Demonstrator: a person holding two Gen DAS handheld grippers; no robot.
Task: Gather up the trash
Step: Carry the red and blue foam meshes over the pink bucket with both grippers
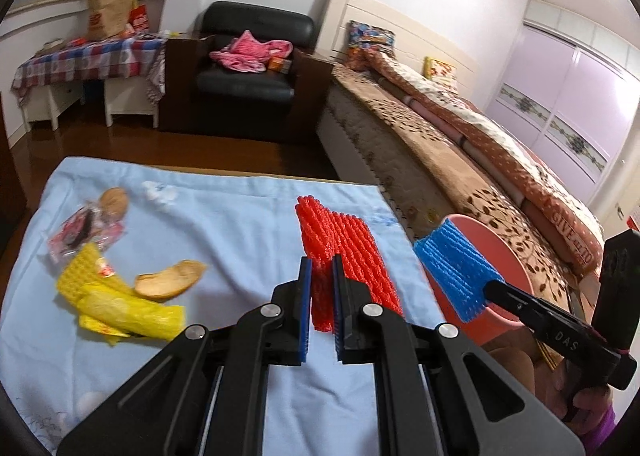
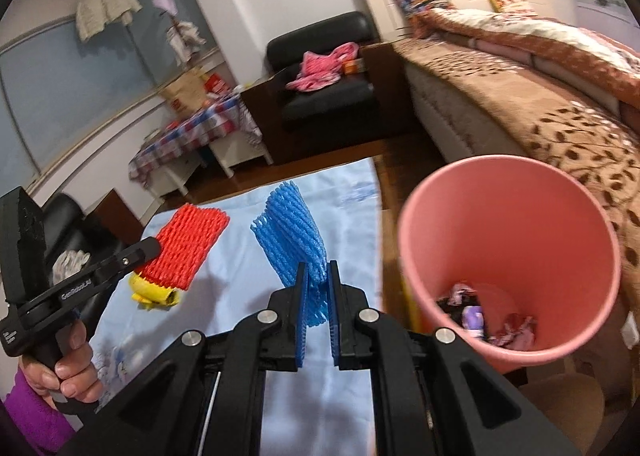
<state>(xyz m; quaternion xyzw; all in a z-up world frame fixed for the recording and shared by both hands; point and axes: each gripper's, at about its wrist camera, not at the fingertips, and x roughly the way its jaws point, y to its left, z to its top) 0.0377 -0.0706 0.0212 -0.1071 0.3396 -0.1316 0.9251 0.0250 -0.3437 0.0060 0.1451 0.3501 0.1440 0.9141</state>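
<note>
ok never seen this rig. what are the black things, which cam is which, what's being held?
No robot: a person holds black tongs in each hand, with a fisheye camera on each looking along the fingers. In the left view, the left tongs grip a red foam net. In the right view, the right tongs grip a blue foam net beside a pink bin with some trash inside. On the blue cloth: yellow wrappers, bread pieces and a clear wrapper.
</note>
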